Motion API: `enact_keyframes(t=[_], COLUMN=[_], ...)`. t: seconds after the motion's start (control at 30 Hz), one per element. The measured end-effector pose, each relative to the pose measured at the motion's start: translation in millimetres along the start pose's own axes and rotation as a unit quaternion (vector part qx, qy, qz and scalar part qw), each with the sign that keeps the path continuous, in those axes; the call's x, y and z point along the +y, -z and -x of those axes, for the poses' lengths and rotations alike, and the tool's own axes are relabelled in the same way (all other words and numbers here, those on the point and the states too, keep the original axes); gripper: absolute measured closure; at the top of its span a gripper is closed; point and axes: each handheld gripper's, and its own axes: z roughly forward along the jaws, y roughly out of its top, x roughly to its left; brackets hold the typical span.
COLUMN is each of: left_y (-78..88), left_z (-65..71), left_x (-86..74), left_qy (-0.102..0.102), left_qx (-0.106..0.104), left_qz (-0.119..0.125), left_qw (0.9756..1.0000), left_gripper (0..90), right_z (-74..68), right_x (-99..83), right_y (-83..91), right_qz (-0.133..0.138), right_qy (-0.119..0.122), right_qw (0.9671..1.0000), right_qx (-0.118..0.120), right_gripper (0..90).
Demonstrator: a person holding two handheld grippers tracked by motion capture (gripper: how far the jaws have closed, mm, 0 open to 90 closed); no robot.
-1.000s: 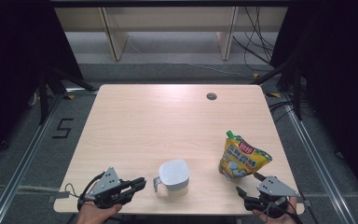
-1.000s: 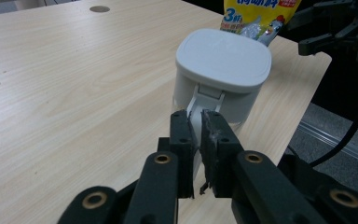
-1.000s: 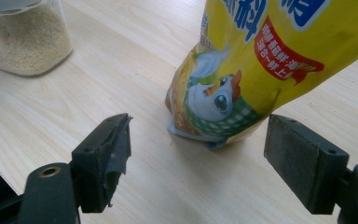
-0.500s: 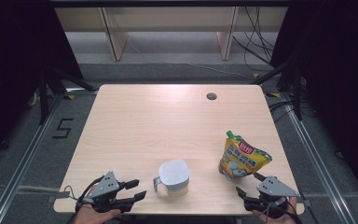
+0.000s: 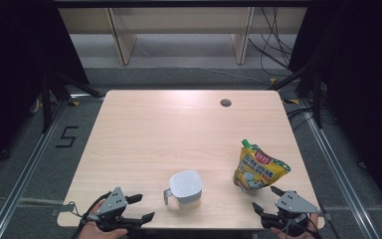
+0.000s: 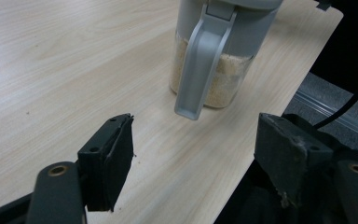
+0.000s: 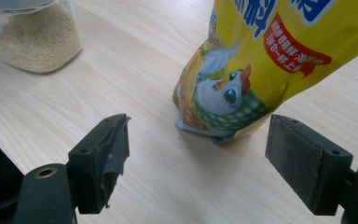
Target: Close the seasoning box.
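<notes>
Lidded jar (image 6: 214,70) of pale grains, upright yellow pouch (image 7: 270,60), left tool (image 6: 196,154) just opened, right tool (image 7: 200,158) agape, both empty

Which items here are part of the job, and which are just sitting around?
In play:
- jug with grains, facing the open left gripper
- yellow pouch, facing the open right gripper

Just there:
- table
- round hole in the table

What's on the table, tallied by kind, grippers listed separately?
Lidded jar with grey handle, grainy contents: 1
Yellow spouted pouch: 1
Hand-held grippers, jaws open: 2, left gripper and right gripper
Total: 2 things on the table, plus 2 grippers
</notes>
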Motion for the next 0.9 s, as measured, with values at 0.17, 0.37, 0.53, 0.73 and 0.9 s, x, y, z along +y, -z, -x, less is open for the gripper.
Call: enact_keyframes(t=[0.17,0.37,0.53,0.73,0.9], left_y=[-0.4,-1.0,-4.3,-4.2,-4.1], left_z=[1.8,2.5,2.8,0.0,-0.4], left_x=[-3.2,-7.7,-13.5,-13.1,-13.3], left_qy=[0.007,0.002,-0.004,-0.017,-0.017], left_qx=[-0.001,0.006,0.010,0.015,0.021], left_qz=[0.000,-0.006,-0.023,-0.031,-0.028], left_qw=[1.0000,1.0000,0.9997,0.9993,0.9992], left_gripper=[26.4,25.5,24.8,23.5,23.5], right_z=[0.6,-0.5,-3.2,-3.3,-3.3], right_x=[-0.2,0.7,0.2,-2.7,-4.1], right_y=[0.5,0.7,2.7,4.4,3.7], right_qz=[0.005,0.006,-0.001,-0.002,-0.004], right_qy=[0.009,0.016,-0.001,0.002,0.003], right_qw=[0.9999,0.9999,1.0000,1.0000,1.0000], right_qx=[-0.006,-0.004,0.004,0.003,0.006], right_gripper=[22.4,22.6,22.8,22.6,22.5])
